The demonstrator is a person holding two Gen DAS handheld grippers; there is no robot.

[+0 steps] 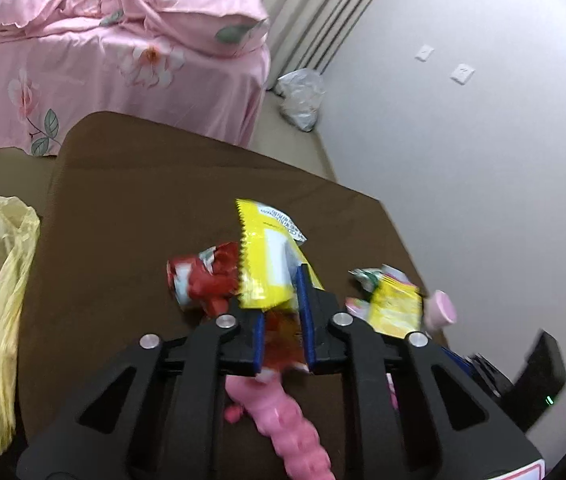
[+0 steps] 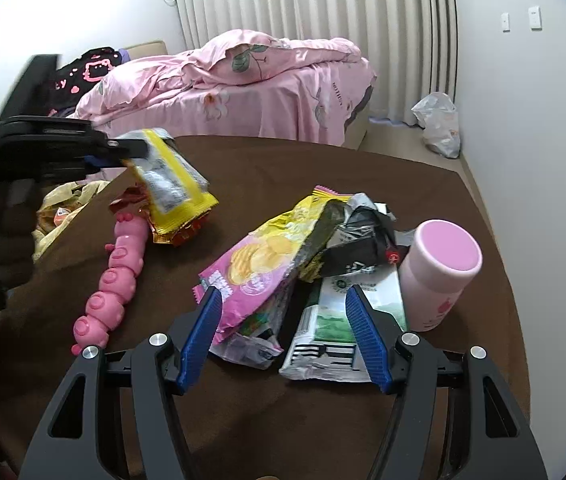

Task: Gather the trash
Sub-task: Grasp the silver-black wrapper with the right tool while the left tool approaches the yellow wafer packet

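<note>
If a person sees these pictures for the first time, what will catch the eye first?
Probably the yellow snack wrapper, pinched in the left gripper above the brown table. Next comes the pile of wrappers in front of the open right gripper, with a pink cup at its right and a pink caterpillar toy at its left.

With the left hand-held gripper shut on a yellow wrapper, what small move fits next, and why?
Probably carry the yellow wrapper left to the yellow trash bag and release it there. The left hand-held gripper already pinches it, lifted off the brown table, and the bag hangs open beside the table's edge. The right hand-held gripper is open over the remaining wrappers.
</note>
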